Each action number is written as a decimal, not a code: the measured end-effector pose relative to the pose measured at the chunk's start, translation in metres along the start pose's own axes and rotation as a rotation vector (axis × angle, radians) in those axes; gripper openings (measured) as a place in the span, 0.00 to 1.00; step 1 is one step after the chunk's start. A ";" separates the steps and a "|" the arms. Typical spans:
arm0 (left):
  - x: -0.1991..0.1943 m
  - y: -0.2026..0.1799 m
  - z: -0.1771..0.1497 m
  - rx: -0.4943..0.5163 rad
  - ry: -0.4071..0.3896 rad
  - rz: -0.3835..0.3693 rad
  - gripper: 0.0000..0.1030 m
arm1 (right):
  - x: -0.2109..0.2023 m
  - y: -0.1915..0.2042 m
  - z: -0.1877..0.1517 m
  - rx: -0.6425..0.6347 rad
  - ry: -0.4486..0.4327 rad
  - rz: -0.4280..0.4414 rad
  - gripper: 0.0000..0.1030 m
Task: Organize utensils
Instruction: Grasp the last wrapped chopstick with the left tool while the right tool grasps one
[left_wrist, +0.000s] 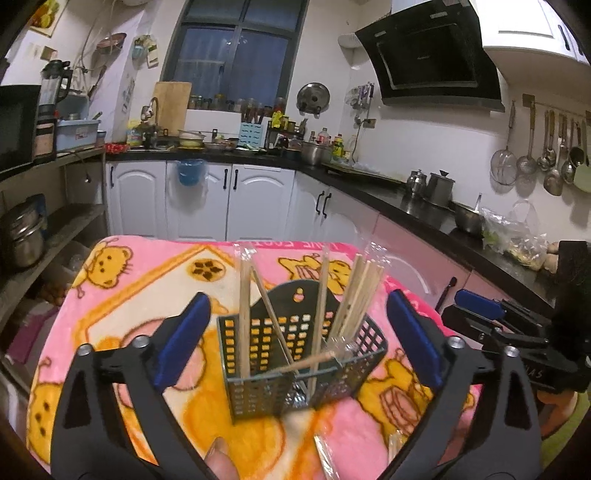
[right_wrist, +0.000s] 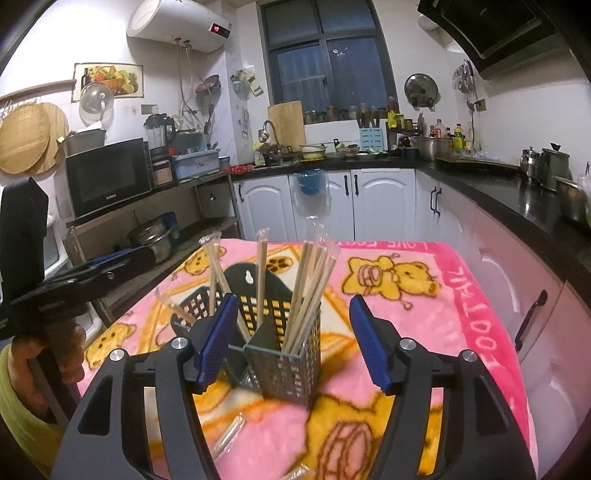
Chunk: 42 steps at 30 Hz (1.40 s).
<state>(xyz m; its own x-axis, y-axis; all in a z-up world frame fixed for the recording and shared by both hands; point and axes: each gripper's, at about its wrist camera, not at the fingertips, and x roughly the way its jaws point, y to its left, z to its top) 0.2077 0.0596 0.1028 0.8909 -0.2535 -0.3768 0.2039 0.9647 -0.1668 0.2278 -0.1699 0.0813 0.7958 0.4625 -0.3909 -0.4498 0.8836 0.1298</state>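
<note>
On my left, I am holding my left gripper (left_wrist: 295, 343) with its blue-padded jaws spread wide, released and gripping nothing, framing the dark perforated metal utensil caddy (left_wrist: 258, 373) that is standing on the pink fleece blanket printed with yellow bears (left_wrist: 140, 288). The caddy is sitting on the blanket just ahead of both my tools, divided into compartments. In its left compartment, pale wooden chopsticks in clear plastic sleeves (left_wrist: 245, 295) are standing nearly upright, one leaning across. In the right compartment a fuller bundle of sleeved chopsticks (left_wrist: 356, 295) is fanning out, and one chopstick (left_wrist: 308, 363) is lying slantwise over the divider rather than down inside. Nearer me, a loose wrapped pair (left_wrist: 325, 454) is lying flat on the blanket.

Further right, my right gripper (right_wrist: 291, 339) is also hanging open, its jaws either side of the caddy's near corner without pressing on it.

I judge I am between placements: most chopsticks are stowed. Next I am needing to close on the loose pair, or straighten the slanted stick, taking care not to tip the light caddy.
</note>
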 end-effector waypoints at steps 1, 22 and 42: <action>-0.001 -0.001 -0.001 -0.001 0.001 -0.002 0.89 | -0.002 0.000 -0.002 0.001 0.003 0.002 0.62; -0.006 -0.018 -0.053 0.028 0.133 -0.017 0.90 | -0.014 -0.008 -0.045 -0.006 0.114 0.013 0.64; 0.036 -0.033 -0.116 0.094 0.328 -0.010 0.89 | -0.003 -0.018 -0.103 0.027 0.272 0.035 0.64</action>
<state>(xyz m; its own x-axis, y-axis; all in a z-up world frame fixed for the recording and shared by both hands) 0.1860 0.0105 -0.0104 0.7138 -0.2579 -0.6511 0.2624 0.9605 -0.0928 0.1916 -0.1946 -0.0141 0.6402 0.4600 -0.6152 -0.4614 0.8706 0.1708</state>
